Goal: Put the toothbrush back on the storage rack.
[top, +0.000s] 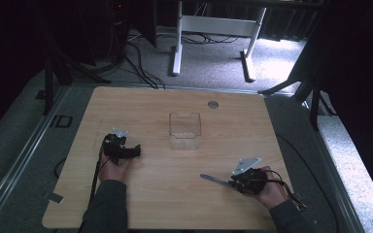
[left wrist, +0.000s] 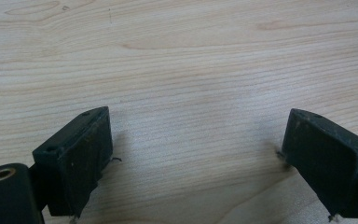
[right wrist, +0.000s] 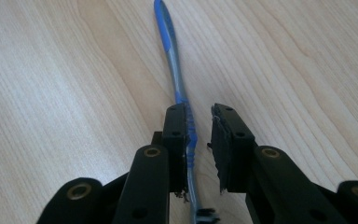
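Over on the wooden table, the person is sitting with a gripper in each hand, both low over the near half of the top. The left gripper is hovering just above bare wood, its jaws spread wide apart with nothing between them; from above it is showing at the left side, held by the left hand, well clear of everything else.

The right gripper is sitting at the near right part of the table, held in the right hand. A blue and grey toothbrush is lying flat on the wood, running between those jaws. They are standing only a little apart: the handle is touching the left-hand jaw in the gripper's own view, while a small gap is showing on the other side, so nothing is clamped. From the high view the toothbrush is sticking out leftward from the gripper.

Farther back, near the middle of the table, a clear plastic box is standing upright, well apart from both grippers.
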Motion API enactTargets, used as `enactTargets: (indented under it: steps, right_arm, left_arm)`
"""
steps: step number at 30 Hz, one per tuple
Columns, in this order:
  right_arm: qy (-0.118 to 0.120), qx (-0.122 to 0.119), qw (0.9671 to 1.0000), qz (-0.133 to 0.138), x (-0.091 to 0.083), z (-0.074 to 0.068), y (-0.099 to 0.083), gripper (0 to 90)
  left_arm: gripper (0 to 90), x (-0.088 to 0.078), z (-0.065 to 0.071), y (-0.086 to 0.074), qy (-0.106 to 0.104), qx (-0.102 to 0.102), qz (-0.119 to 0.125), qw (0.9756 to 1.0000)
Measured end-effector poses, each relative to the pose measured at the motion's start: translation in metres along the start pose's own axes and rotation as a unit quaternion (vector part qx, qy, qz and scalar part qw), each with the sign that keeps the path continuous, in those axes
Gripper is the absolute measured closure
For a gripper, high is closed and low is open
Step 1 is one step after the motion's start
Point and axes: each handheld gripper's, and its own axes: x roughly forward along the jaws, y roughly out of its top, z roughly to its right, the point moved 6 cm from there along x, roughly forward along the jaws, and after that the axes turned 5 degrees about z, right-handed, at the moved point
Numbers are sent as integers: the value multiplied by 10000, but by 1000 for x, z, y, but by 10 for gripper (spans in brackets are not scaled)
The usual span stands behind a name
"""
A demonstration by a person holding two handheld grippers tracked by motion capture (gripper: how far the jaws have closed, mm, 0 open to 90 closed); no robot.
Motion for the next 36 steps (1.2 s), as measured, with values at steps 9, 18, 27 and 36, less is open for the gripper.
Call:
enactTargets:
  steps: [9,18,27,36]
  right_arm:
    - [65,-107,9996,-239,2,1,1,751]
    - [127,-140,9985,-521,5,1,1,742]
    - [203,-194,9965,-793,8,-1,1,733]
    - [279,-303,9936,-1049,10,-1,2,732]
  left_arm:
    - [87,0,0,0,1,2,-1,10000]
    - [87,0,0,0,0,2,-1,10000]
    - [87,0,0,0,-1,8,-7,10000]
    - [88,0,0,0,-1,7,-7,10000]
